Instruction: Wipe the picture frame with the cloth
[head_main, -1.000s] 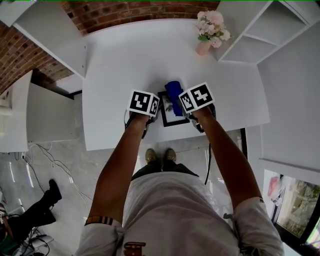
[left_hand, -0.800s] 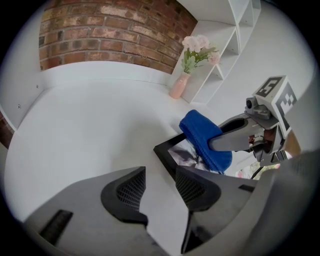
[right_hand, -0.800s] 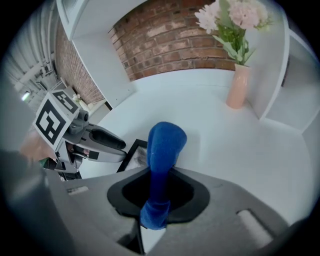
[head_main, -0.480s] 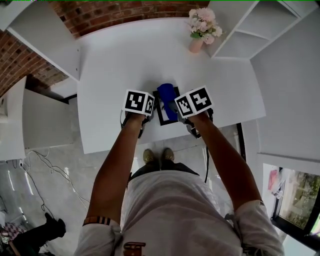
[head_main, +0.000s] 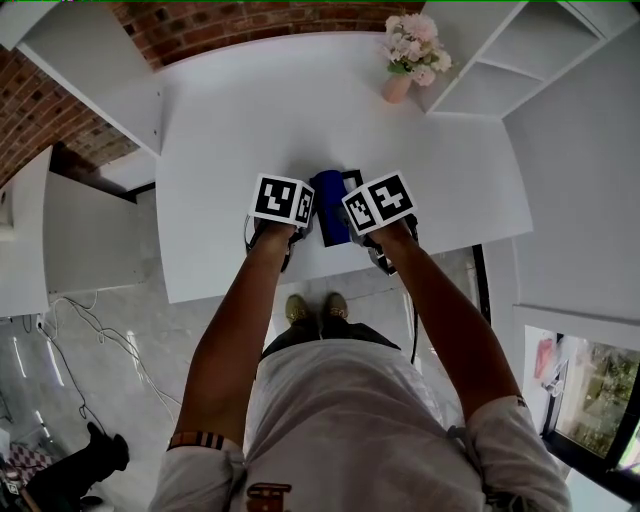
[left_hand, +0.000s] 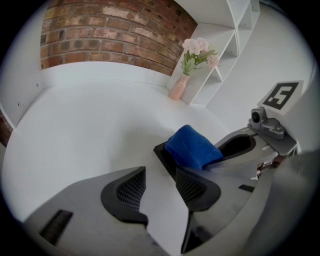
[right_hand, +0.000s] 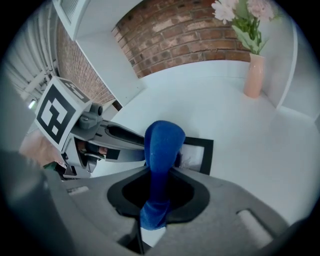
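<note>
A: Where does the picture frame (right_hand: 200, 155) lie?
B: Flat on the counter (head_main: 230, 120), near its front edge; the cloth (head_main: 330, 205) rests on it, in the right claw (right_hand: 160, 192); the left claw (left_hand: 160, 182) is just left of the frame.
A: And behind?
B: A vase (head_main: 398, 88) at the far right; shelves (head_main: 500, 60) to its right.

Bright, even light floods the head view, and the white table (head_main: 230, 110) nearly washes out, though there's no hard glare spot. Shadows are soft: just a faint grey smudge left of the blue cloth (left_hand: 192, 147) in the left gripper view. Both gripper views bend hard at the rim and drop to black corners, so the brick wall (left_hand: 110, 35) bows. Close in, the left gripper (left_hand: 160, 184) goes blurry at the bottom of the frame. The flowers (right_hand: 245, 15) look fairly crisp. The floor (head_main: 60, 370) at lower left is dimmer, with pale reflections.
</note>
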